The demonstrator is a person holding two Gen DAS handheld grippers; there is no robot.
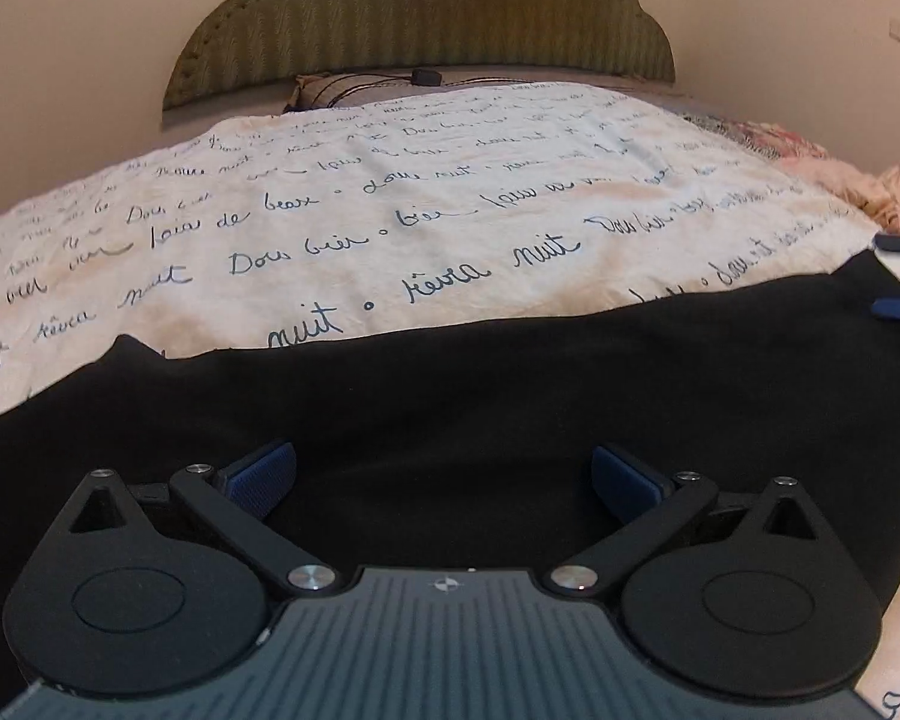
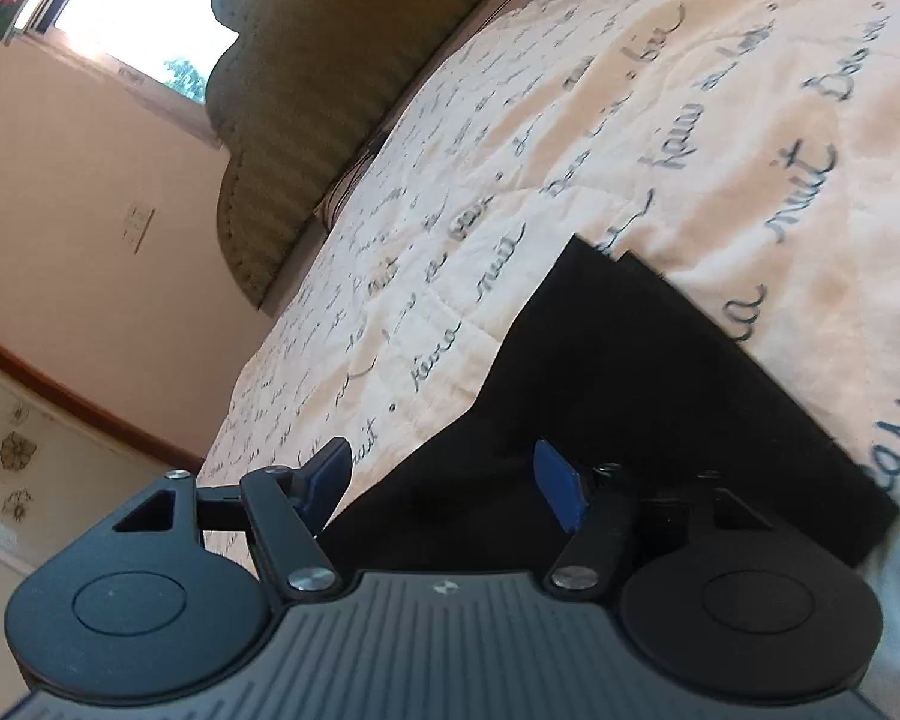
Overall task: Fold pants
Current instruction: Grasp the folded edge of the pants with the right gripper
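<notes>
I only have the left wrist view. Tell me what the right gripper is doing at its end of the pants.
Observer: The right gripper is open, gripping nothing, and straddles the edge of the black pants.
Operator: Describe that end of the pants.
Observer: It lies flat on the quilt and ends in a squarish corner with a small notch.
Operator: Report what's past the headboard.
Observer: A bright window sits in the wall beside the headboard.

Matt cloth beneath my jaws
Black pants (image 1: 450, 396) look matt and soft; the script-printed quilt (image 1: 390, 210) is stitched, slightly rumpled cloth.
</notes>
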